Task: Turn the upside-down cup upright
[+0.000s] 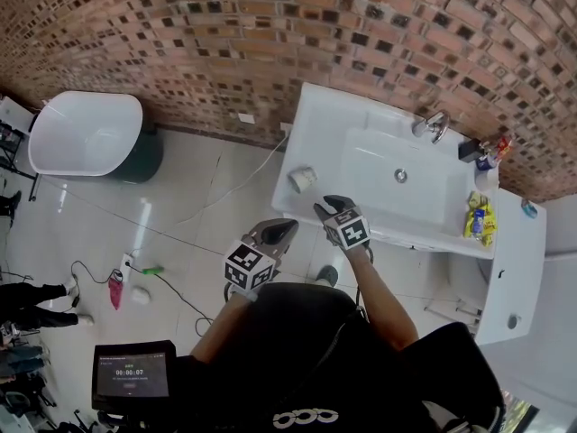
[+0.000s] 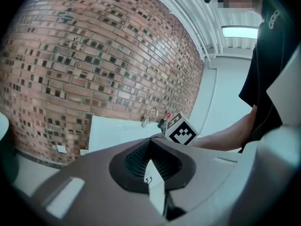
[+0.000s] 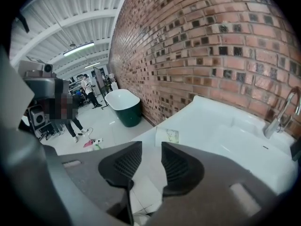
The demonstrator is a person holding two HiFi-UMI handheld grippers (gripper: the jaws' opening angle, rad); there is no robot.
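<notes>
Screen [image 1: 133,371] at 7 o'clock reads 00:00:07. Left gripper [image 1: 288,227]: jaws together, holding nothing. Right gripper [image 1: 323,208]: jaws parted, nothing between them. Cup [image 1: 302,179] sits at its 11 o'clock, apart from it, on the left end of the white basin counter [image 1: 315,124]. The cup's printed label is illegible.

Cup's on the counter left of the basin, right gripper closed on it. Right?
Not quite. The cup is on the counter left of the basin, but the right gripper is not closed on it. The right gripper view shows its jaws apart with nothing between them, the cup beyond the tips.
</notes>
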